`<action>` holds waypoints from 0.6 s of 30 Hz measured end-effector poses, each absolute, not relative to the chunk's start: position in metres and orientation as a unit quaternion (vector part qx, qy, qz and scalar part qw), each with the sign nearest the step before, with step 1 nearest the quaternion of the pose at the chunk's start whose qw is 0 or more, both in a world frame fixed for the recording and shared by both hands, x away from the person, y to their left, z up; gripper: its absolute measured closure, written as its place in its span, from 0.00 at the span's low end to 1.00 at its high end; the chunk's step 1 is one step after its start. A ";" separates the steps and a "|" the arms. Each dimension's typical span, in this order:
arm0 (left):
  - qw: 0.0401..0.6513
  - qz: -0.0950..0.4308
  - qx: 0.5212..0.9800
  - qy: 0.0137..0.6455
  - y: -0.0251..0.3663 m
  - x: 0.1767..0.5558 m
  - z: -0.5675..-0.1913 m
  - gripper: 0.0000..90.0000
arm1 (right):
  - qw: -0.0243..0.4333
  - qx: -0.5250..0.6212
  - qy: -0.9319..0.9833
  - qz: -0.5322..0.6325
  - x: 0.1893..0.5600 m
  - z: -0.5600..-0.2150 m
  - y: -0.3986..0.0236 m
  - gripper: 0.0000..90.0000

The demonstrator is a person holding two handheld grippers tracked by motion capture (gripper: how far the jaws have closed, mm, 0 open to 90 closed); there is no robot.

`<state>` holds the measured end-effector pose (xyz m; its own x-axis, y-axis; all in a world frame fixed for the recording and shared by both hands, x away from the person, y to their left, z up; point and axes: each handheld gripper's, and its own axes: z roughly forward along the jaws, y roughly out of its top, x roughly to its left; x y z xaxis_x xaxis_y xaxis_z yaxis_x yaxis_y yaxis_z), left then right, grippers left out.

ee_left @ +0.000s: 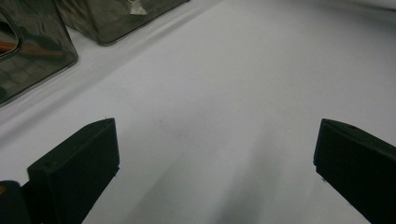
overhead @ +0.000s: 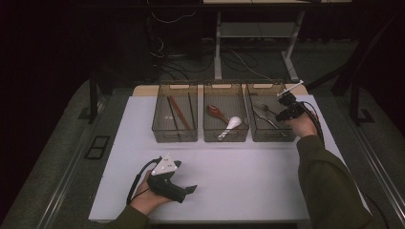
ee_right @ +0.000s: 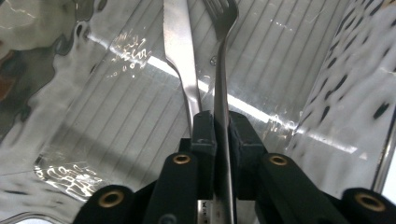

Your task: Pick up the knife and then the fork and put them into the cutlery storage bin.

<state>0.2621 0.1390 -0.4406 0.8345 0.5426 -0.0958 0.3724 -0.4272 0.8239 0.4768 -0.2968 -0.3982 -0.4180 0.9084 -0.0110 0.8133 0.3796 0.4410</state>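
A metal fork (ee_right: 219,70) stands between the pads of my right gripper (ee_right: 222,121), which is shut on its handle, tines pointing away. Just left of it a metal knife (ee_right: 180,51) lies on the ribbed floor of a clear bin (ee_right: 116,116). From above, the right gripper (overhead: 286,109) hangs over the rightmost bin (overhead: 265,139) of three, held by a hand in a green sleeve. My left gripper (overhead: 188,190) rests at the front left of the white table; its jaws (ee_left: 215,154) are open with only bare table between them.
Three smoky clear bins stand in a row at the back of the white table (overhead: 239,176). The left bin (overhead: 174,139) holds chopsticks, the middle bin (overhead: 225,139) a red spoon (overhead: 215,111) and a white spoon (overhead: 232,124). Table legs and cables lie beyond.
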 end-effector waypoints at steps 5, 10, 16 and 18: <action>0.461 0.092 0.839 0.273 0.139 0.262 -0.441 0.00 | 0.141 0.521 0.818 0.197 0.476 -0.395 -0.297 0.80; 0.461 0.092 0.840 0.272 0.139 0.262 -0.441 0.00 | 0.147 0.523 0.811 0.218 0.474 -0.389 -0.301 0.71; 0.462 0.093 0.839 0.273 0.140 0.262 -0.440 0.00 | 0.149 0.513 0.804 0.261 0.468 -0.381 -0.309 0.57; 0.462 0.093 0.839 0.274 0.140 0.263 -0.440 0.00 | 0.157 0.508 0.802 0.273 0.464 -0.378 -0.311 0.53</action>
<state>0.2625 0.1403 -0.4402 0.8329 0.5449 -0.0962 0.3727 -0.4240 0.8255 0.4639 -0.3115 -0.3785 -0.4345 0.9003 0.0245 0.7287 0.3354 0.5971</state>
